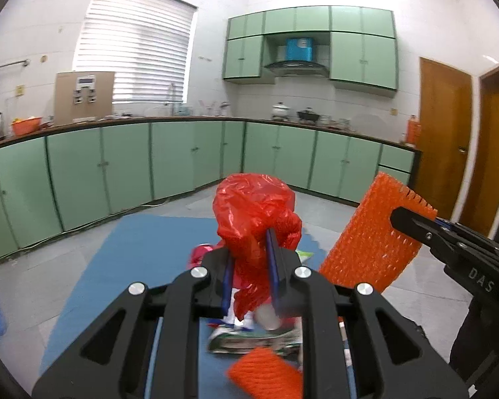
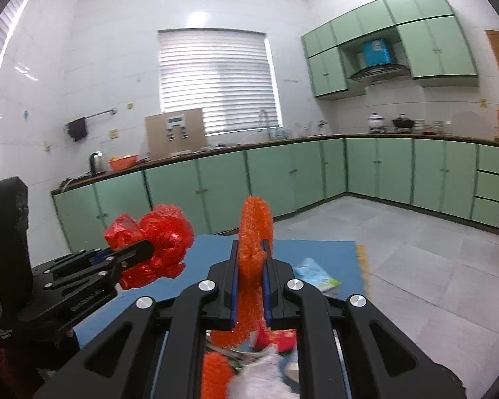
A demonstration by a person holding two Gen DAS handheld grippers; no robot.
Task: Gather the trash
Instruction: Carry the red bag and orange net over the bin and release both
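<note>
Left hand-held gripper (image 1: 249,246), right hand-held gripper (image 2: 251,259): black angular linkage frames, silver round screws, blue finger pads, white lettering.

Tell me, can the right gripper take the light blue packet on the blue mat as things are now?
Probably not yet. The right gripper is shut on the orange foam net, so its jaws are occupied. The light blue packet lies uncovered on the blue mat, otherwise unobstructed.

Green cabinets (image 1: 126,166) run under the dark worktop (image 2: 282,141), a cardboard box (image 1: 83,98) by the blinds (image 2: 216,79), a kettle (image 2: 96,163), an orange bowl (image 1: 26,124), pots (image 1: 281,110) under the hood (image 1: 296,66).
</note>
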